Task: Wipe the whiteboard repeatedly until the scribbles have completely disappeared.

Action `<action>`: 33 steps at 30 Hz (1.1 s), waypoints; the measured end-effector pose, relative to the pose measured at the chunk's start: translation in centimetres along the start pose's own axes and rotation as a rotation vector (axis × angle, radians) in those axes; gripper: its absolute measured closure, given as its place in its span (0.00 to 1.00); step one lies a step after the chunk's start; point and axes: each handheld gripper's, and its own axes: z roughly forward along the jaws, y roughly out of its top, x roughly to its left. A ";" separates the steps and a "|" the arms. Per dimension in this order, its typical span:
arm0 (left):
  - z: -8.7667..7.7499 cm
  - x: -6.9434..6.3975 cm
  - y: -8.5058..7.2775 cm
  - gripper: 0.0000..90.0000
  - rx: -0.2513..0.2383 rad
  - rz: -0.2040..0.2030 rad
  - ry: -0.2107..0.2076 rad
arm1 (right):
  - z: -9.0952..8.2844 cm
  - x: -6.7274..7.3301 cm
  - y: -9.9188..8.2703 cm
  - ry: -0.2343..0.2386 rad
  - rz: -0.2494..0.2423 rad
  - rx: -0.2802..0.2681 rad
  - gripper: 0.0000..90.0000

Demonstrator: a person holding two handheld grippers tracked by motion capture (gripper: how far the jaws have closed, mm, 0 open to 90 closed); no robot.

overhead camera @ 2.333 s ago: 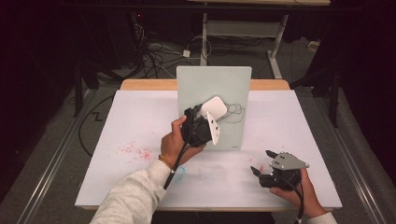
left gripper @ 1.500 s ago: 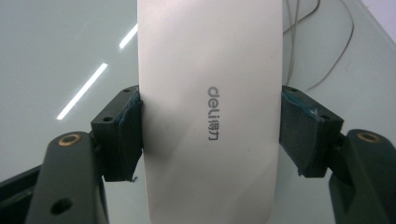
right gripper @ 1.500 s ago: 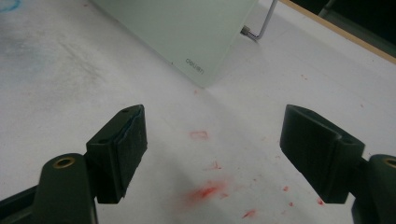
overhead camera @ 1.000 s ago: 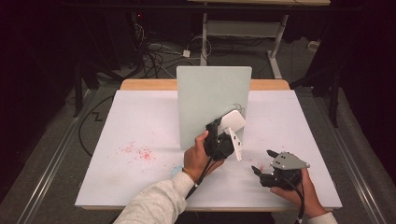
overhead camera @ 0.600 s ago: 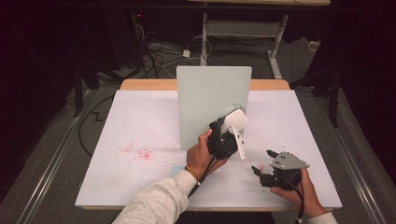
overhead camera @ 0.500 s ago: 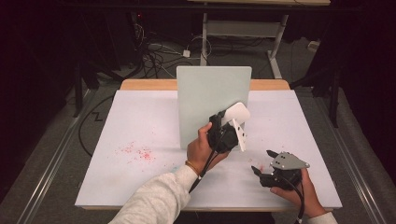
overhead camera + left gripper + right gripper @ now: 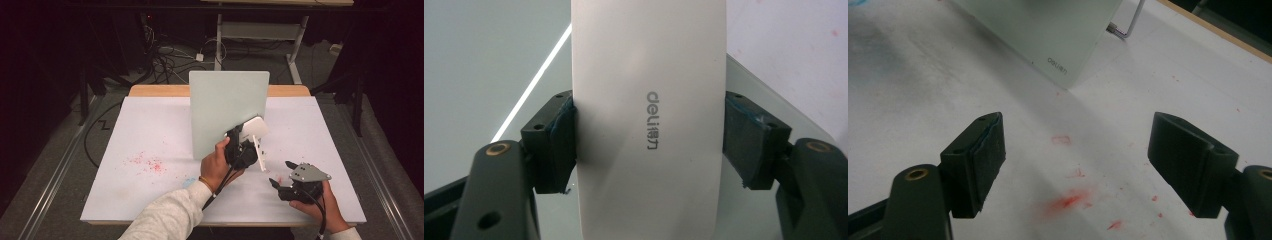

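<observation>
A pale green board [image 7: 225, 105] stands upright in the middle of the white table [image 7: 150, 130]. My left gripper [image 7: 247, 140] is shut on a white eraser [image 7: 251, 129] at the board's lower right corner. In the left gripper view the eraser [image 7: 649, 125], printed "deli", is clamped between both pads [image 7: 564, 145], with the board's surface behind it. My right gripper [image 7: 280, 174] rests low near the table's front right, jaws wide apart with nothing between them. The right gripper view has this gripper [image 7: 1078, 160] over bare table, and the board's corner [image 7: 1048, 30] farther off.
Red marker smudges [image 7: 147, 162] lie on the table's left half, and more red specks [image 7: 1065, 200] sit under my right gripper. A thin metal leg [image 7: 1128, 25] props the board from behind. Dark floor with cables and a desk frame lies beyond the table.
My left gripper has carried the eraser from the board's middle toward its lower right corner, then slightly up. The right gripper has stayed in place.
</observation>
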 end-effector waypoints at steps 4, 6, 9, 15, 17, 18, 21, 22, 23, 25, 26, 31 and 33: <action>-0.1 -1.1 -1.0 0.32 0.022 0.019 -0.028 | 0.1 -0.2 -0.1 -0.008 0.000 0.007 0.26; -0.1 -1.7 -1.5 0.32 0.034 0.028 -0.040 | 0.1 -0.2 -0.2 -0.012 0.002 0.009 0.26; -0.1 -2.2 -1.8 0.33 0.046 0.054 -0.037 | 0.1 -0.3 -0.2 -0.015 0.008 0.012 0.27; 0.0 -1.3 -0.9 0.32 0.036 0.002 -0.094 | 0.2 -0.2 -0.2 -0.015 0.003 0.018 0.27; 0.0 -0.6 -0.1 0.32 0.023 -0.022 -0.109 | 0.3 -0.2 -0.2 -0.016 0.007 0.022 0.27; 0.0 -0.2 0.4 0.32 0.024 -0.020 -0.099 | 0.2 -0.3 -0.2 -0.016 -0.001 0.020 0.27; -0.1 2.5 2.2 0.32 -0.004 -0.097 -0.093 | 0.1 -0.3 -0.2 -0.016 0.007 0.019 0.27; -0.1 2.5 2.2 0.32 -0.004 -0.097 -0.093 | 0.1 -0.3 -0.2 -0.016 0.007 0.019 0.27; -0.1 3.2 2.6 0.32 -0.008 -0.107 -0.083 | 0.2 -0.3 -0.2 -0.015 0.003 0.016 0.27; -0.2 4.3 3.3 0.32 -0.013 -0.127 -0.061 | 0.2 -0.3 -0.2 -0.019 0.002 0.019 0.27; -0.2 4.7 3.5 0.32 -0.015 -0.133 -0.055 | 0.2 -0.3 -0.2 -0.019 0.002 0.019 0.27; 0.0 3.9 3.2 0.32 -0.015 -0.116 -0.051 | 0.2 -0.3 -0.1 -0.018 0.000 0.019 0.27; 0.1 3.1 2.9 0.33 -0.011 -0.109 -0.050 | 0.2 -0.2 -0.1 -0.016 0.004 0.022 0.27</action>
